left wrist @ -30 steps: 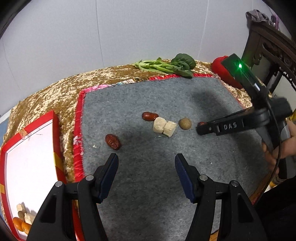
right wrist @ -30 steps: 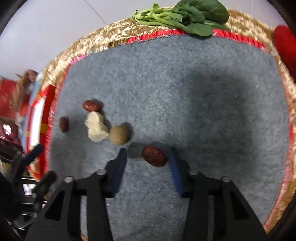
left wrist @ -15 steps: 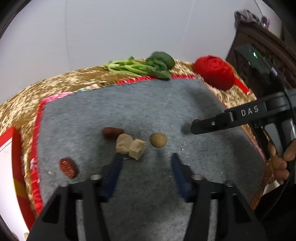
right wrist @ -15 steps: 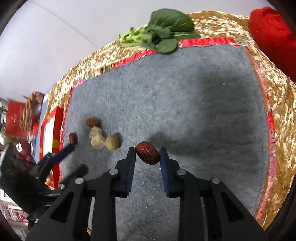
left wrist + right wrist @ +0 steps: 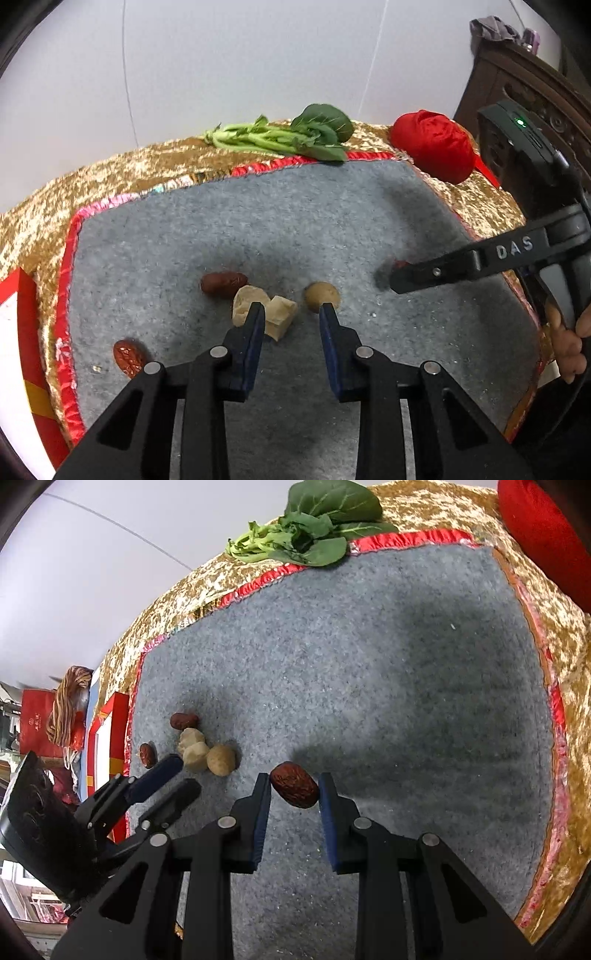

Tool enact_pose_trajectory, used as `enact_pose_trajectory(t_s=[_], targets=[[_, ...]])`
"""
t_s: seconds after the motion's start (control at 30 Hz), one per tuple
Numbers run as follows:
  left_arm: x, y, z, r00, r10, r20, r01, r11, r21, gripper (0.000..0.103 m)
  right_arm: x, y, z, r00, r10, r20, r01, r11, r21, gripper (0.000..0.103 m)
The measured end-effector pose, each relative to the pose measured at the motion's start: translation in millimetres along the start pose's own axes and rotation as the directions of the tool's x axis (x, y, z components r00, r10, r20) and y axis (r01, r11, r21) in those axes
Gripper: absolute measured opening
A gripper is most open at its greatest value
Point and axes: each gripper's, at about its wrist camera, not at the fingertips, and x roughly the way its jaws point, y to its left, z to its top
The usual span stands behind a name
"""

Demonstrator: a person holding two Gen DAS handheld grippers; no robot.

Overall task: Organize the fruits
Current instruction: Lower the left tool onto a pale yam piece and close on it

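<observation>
My right gripper (image 5: 293, 788) is shut on a red date (image 5: 294, 784) and holds it above the grey mat (image 5: 369, 664); it also shows in the left wrist view (image 5: 397, 273). My left gripper (image 5: 291, 314) is open, low over the mat, its tips either side of two pale chunks (image 5: 264, 308) and a round brown fruit (image 5: 320, 295). A second date (image 5: 222, 283) lies behind the chunks, a third date (image 5: 127, 357) at the mat's left edge. In the right wrist view the chunks (image 5: 192, 747), brown fruit (image 5: 221, 760) and two dates (image 5: 183, 720) (image 5: 147, 755) lie left.
A red-rimmed white tray (image 5: 14, 354) stands left of the mat. Leafy greens (image 5: 288, 136) lie on the gold cloth (image 5: 110, 173) at the back. A red yarn ball (image 5: 434, 149) sits at the back right, beside a dark wooden chair (image 5: 524, 85).
My right gripper closed on the date and lifted it off the mat. My left gripper moved right and forward to the pale chunks and narrowed its opening.
</observation>
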Motion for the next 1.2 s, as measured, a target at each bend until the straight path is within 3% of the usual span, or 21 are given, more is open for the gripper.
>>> enact_pose_trajectory(t_s=[0.13,0.23,0.4,0.47,0.53,0.67,0.87,1.03,1.13,1.2], targets=[[6.2,-9.8,0.1,1.0,0.014,0.007,-0.015,0.999,0.05,0.029,8.2,0.6,-3.3,1.0,-0.001,-0.029,0.001,1.0,0.001,0.028],[8.7,-9.0,1.8,1.0,0.003,0.015,-0.004,0.999,0.036,0.029,9.7,1.9,-6.0,0.999,-0.01,-0.03,0.01,1.0,-0.009,0.028],[4.8,-23.3,-2.3,0.993,-0.111,-0.047,0.114,0.99,0.077,0.029,8.1,-5.1,-7.0,0.999,0.015,-0.036,-0.015,1.0,0.012,0.028],[4.3,-29.4,-6.7,0.99,-0.109,-0.089,0.119,0.986,0.117,0.029,7.6,-7.0,-6.8,0.999,0.021,-0.038,-0.02,1.0,0.018,0.028],[-3.6,-27.7,-6.3,0.991,-0.112,-0.076,0.121,0.985,0.12,0.029,7.4,-7.1,-6.9,0.999,0.021,-0.04,-0.021,1.0,0.016,0.028],[-20.6,-14.3,-0.7,0.998,-0.063,0.0,0.062,0.993,0.099,0.032,8.3,-6.7,-5.6,0.999,0.022,-0.044,-0.021,1.0,0.015,0.028],[13.6,-24.3,-0.3,0.998,0.018,-0.066,-0.009,0.989,0.147,0.032,11.2,-6.0,-5.5,0.999,0.012,-0.044,-0.012,1.0,0.014,0.028],[28.7,-26.1,0.0,0.994,0.096,-0.055,-0.085,0.981,0.176,0.032,12.9,-7.6,-5.7,0.999,0.016,-0.044,-0.015,1.0,0.018,0.028],[35.6,-17.4,3.2,0.995,0.071,-0.068,-0.062,0.99,0.125,0.031,12.9,-7.6,-6.3,0.999,0.015,-0.039,-0.014,1.0,0.016,0.028],[35.4,-17.4,4.9,0.996,0.062,-0.06,-0.055,0.991,0.119,0.021,11.3,-8.2,-6.5,0.999,0.034,-0.027,-0.033,0.999,0.025,0.028]])
